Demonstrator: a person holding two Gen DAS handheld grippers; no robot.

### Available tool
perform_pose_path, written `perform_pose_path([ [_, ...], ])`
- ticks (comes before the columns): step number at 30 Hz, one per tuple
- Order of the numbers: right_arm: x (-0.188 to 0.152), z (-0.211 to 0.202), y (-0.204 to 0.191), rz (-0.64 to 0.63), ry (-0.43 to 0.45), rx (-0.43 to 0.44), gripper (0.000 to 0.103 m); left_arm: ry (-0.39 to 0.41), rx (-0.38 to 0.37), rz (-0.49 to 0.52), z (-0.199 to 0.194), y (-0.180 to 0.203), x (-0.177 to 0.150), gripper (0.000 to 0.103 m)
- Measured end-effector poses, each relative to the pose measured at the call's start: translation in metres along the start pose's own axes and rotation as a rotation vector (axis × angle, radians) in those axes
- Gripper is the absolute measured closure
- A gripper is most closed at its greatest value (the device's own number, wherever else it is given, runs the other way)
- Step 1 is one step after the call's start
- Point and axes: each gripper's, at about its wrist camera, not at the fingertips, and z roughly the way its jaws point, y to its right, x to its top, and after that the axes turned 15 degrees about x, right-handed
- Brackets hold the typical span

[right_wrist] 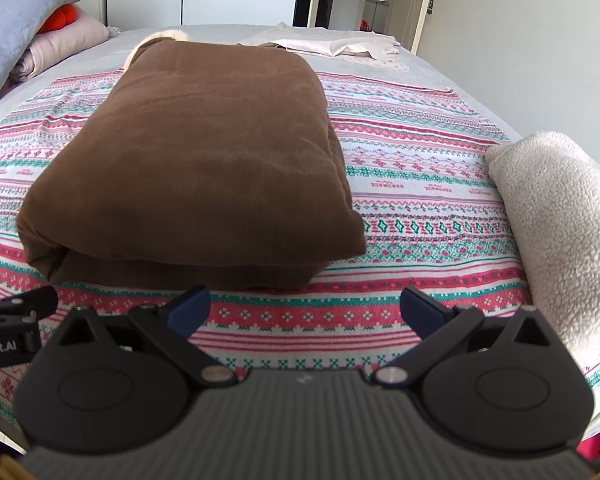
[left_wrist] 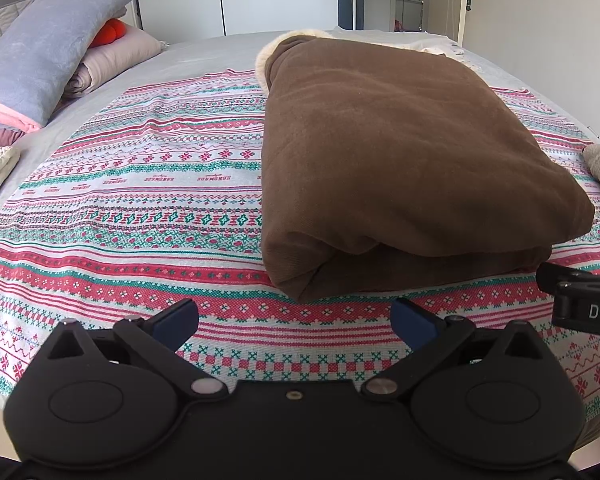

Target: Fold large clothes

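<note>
Folded garment (left_wrist: 400,152) on patterned cloth (left_wrist: 148,184), fleece bundle (right_wrist: 560,216) to its right

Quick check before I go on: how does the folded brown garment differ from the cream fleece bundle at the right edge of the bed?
The folded brown fleece garment is dark with a smooth nap; the cream fuzzy fleece bundle is pale and nubbly. The brown one lies mid-bed as a flat rectangle, the cream one at the right edge as a rounded bundle. Both rest on the patterned red-and-green cloth, untouched by either tool.
</note>
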Motion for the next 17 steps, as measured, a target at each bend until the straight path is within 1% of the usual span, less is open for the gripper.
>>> perform_pose_path([
  [12, 0.0001, 0.0002, -0.0004, 0.0, -0.001, 0.0, 0.0, -0.002, -0.001, 0.001, 0.0003, -0.0004, -0.0003, 0.0],
  [15, -0.0001, 0.0005, -0.0003, 0.002, 0.0, 0.004, 0.0, -0.005, -0.01, 0.002, 0.0005, -0.0019, -0.0006, 0.0],
  [17, -0.0004, 0.0008, 0.0012, 0.013, 0.005, 0.016, 0.0, -0.003, -0.022, -0.018, -0.0007, -0.0085, 0.0019, 0.0],
])
